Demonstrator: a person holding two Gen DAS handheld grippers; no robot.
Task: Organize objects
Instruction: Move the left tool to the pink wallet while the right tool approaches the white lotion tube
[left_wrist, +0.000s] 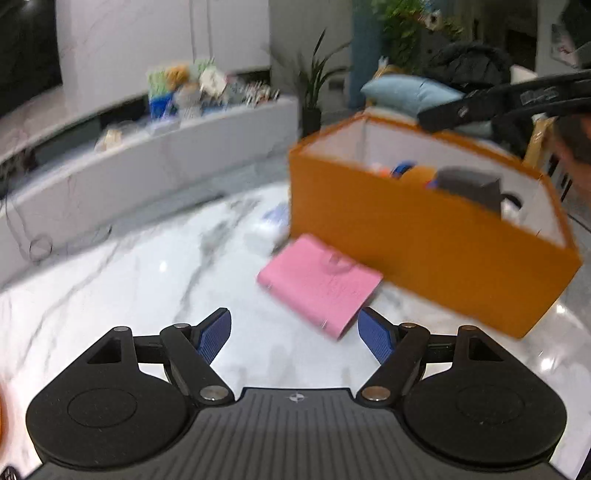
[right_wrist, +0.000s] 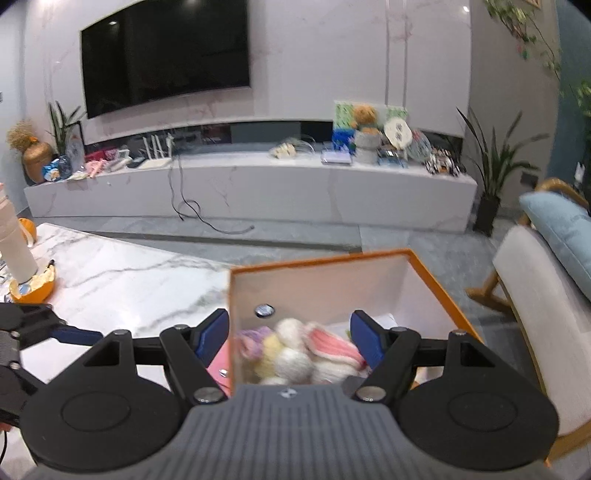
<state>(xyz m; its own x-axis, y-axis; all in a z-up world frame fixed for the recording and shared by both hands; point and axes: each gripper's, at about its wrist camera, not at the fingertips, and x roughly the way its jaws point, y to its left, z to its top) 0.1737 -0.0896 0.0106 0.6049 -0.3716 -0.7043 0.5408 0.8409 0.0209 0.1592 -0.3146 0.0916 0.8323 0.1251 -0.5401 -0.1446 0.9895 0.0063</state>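
An orange box (left_wrist: 424, 254) with white inner walls stands on the marble table (left_wrist: 147, 280). It holds several items, among them something grey and something blue. A pink notebook (left_wrist: 321, 286) lies flat against the box's near wall, just ahead of my left gripper (left_wrist: 295, 334), which is open and empty. In the right wrist view a blurred plush toy (right_wrist: 295, 352) in white, pink, yellow and purple lies inside the box (right_wrist: 436, 280). My right gripper (right_wrist: 290, 338) hovers open above it, its pads not pressing on it. A corner of the notebook (right_wrist: 218, 365) shows beside the box.
A white bottle (right_wrist: 16, 240) stands in an orange bowl (right_wrist: 35, 290) at the table's far left. A chair (right_wrist: 535, 306) with a blue cushion is to the right of the box. A long TV bench (right_wrist: 251, 184) crosses the background. A person's head (left_wrist: 576, 147) is at the right edge.
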